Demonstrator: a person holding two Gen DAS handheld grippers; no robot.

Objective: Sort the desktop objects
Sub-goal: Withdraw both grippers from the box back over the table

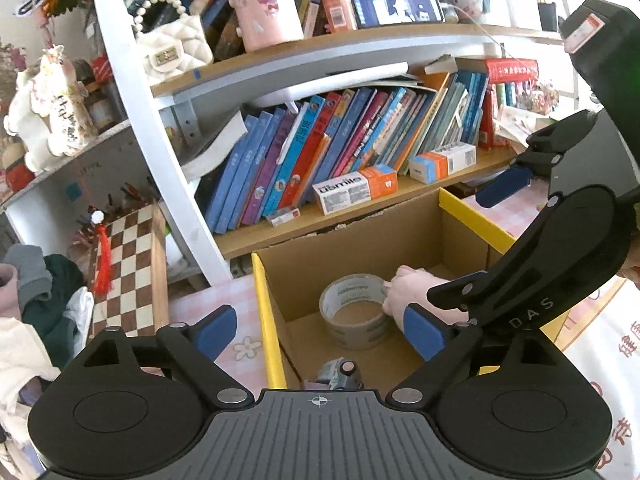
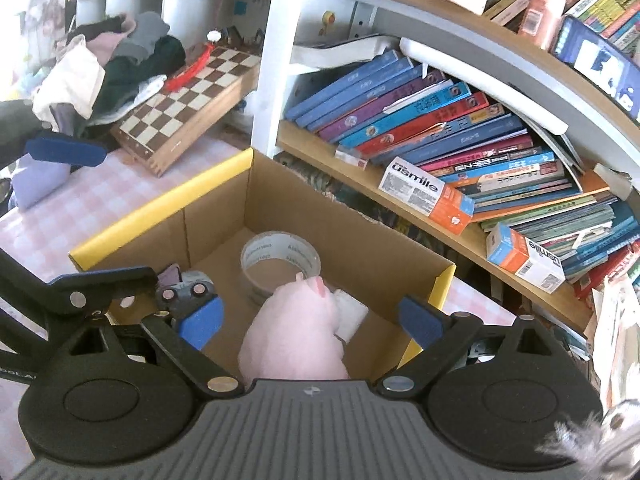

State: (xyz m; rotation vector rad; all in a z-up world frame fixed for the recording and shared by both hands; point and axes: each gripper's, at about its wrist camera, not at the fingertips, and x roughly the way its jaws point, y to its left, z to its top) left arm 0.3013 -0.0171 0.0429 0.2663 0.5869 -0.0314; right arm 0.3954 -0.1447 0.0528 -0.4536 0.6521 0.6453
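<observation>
An open brown cardboard box with yellow-edged flaps (image 2: 280, 208) stands on the pink-checked tabletop (image 2: 80, 204) against a crowded wooden bookshelf (image 2: 400, 196), and holds the sorted items: a roll of clear packing tape (image 2: 280, 258) lying flat on the box floor, a soft pink plush toy (image 2: 296, 332) touching it on the near side with a small white block (image 2: 350, 314) beside it, and a small grey toy car (image 2: 186, 288) in the near corner. The left tongs (image 1: 320, 332) hang over the box's yellow edge, jaws spread wide and holding nothing. The right tongs (image 2: 308, 320) hover above the plush toy, likewise wide open and empty. A wooden chessboard (image 2: 188, 96) leans beside a heap of clothes (image 2: 120, 52) further off.
</observation>
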